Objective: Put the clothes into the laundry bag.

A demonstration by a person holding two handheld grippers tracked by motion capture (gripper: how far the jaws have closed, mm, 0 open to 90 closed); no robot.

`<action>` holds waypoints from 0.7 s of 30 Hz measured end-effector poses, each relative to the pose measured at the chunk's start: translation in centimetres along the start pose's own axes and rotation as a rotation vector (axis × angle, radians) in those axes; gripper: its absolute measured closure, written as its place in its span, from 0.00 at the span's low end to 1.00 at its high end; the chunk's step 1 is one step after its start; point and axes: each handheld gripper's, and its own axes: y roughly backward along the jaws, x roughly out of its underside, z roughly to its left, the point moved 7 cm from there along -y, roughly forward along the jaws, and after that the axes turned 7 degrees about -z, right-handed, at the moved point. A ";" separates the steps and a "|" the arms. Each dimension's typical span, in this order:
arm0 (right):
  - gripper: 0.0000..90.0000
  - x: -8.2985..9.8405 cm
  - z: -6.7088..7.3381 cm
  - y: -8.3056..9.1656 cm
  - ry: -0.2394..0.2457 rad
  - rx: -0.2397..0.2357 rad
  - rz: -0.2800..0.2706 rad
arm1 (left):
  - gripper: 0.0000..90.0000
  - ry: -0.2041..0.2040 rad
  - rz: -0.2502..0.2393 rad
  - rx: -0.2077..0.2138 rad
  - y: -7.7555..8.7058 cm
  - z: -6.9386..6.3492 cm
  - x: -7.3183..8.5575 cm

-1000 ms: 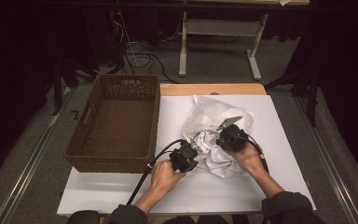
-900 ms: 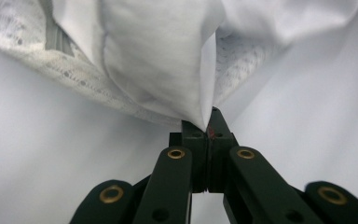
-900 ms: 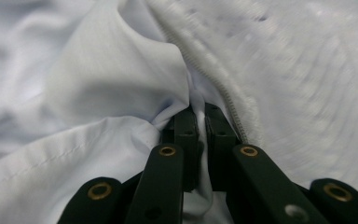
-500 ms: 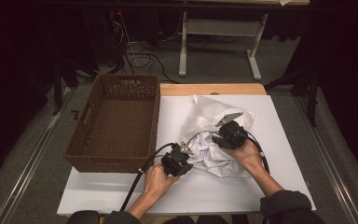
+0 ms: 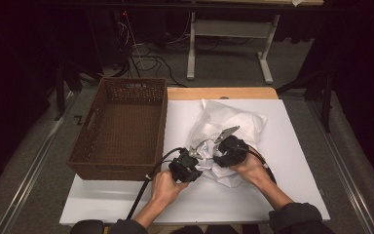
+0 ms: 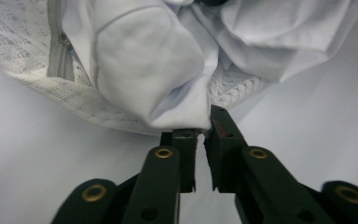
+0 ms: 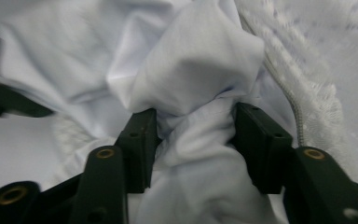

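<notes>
Brown wicker basket [image 5: 121,131] beside white garment [image 5: 226,127], apart.

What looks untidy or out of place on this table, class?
The white cloth lies crumpled in a heap on the white board instead of flat or folded, with a lace-edged, zipped piece bunched among it. The wicker basket beside it stands square and holds nothing. No spill or damage shows.
</notes>
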 end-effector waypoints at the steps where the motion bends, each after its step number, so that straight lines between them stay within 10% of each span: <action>1: 0.61 0.3 -0.2 -0.3 -0.008 0.007 0.017 | 0.88 0.003 0.001 -0.003 0.1 0.0 0.0; 8: 0.87 0.8 -1.6 -0.1 -0.022 0.020 0.010 | 0.76 0.024 0.000 -0.047 0.9 0.6 -0.1; 21: 0.88 2.5 -3.4 1.1 -0.098 -0.052 -0.013 | 0.68 0.088 -0.042 -0.131 1.7 1.9 -1.1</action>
